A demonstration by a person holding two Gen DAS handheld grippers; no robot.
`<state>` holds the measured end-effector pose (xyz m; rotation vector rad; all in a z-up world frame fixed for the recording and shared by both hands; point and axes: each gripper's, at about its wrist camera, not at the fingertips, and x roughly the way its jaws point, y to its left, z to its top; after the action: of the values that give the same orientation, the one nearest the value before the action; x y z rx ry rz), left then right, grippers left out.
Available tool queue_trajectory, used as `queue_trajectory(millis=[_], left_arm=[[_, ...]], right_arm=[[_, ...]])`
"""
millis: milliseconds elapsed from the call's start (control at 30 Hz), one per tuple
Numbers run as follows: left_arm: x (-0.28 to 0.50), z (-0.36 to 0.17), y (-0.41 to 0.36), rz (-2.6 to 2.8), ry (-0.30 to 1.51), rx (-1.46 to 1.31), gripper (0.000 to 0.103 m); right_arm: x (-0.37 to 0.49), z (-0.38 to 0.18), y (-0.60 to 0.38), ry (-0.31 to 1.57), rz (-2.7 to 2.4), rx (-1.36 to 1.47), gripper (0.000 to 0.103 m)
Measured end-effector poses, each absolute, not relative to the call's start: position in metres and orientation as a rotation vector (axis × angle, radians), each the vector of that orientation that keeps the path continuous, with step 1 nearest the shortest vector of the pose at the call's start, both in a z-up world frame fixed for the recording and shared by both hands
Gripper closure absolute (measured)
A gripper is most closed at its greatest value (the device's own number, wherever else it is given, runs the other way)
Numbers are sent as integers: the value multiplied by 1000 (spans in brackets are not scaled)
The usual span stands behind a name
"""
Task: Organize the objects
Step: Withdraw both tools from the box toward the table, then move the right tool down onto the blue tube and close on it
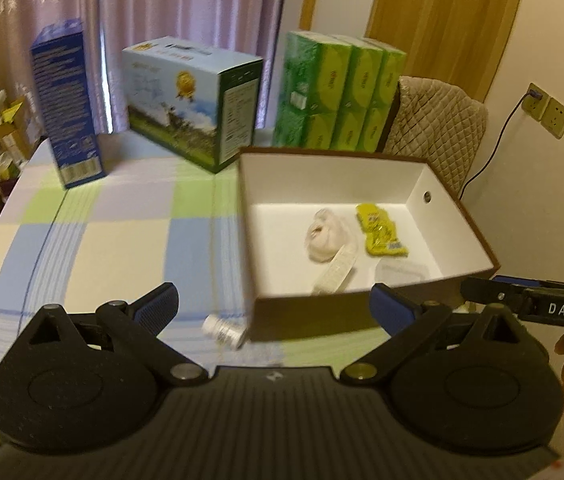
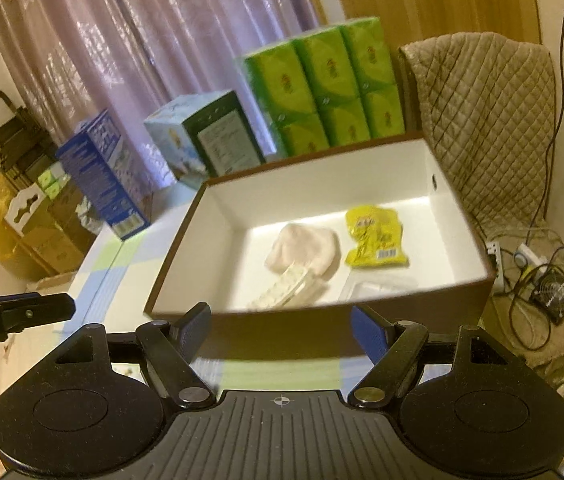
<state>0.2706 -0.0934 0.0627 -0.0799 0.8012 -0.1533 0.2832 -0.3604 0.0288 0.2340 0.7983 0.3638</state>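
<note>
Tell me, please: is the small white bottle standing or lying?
Lying. The bottle rests on its side on the checked tablecloth, outside the box, beside its near left corner, between the open left gripper's fingers.

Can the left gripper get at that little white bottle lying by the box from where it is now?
Probably yes. The left gripper is open, and the white bottle lies on the tablecloth just ahead between its jaws, outside the brown box. Only the box's near corner beside it may crowd the right jaw.
</note>
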Motion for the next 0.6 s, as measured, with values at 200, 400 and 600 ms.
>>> queue_trajectory(millis=[200, 400, 600], left_arm=[[246, 56, -58, -124, 828, -104, 3], [221, 49, -21, -98, 849, -119, 3], [196, 35, 22, -62, 887, -141, 3]], right_arm=[[258, 18, -335, 849, 367, 222, 29], [235, 4, -299, 910, 386, 213, 29], [210, -13, -254, 974, 435, 193, 29]])
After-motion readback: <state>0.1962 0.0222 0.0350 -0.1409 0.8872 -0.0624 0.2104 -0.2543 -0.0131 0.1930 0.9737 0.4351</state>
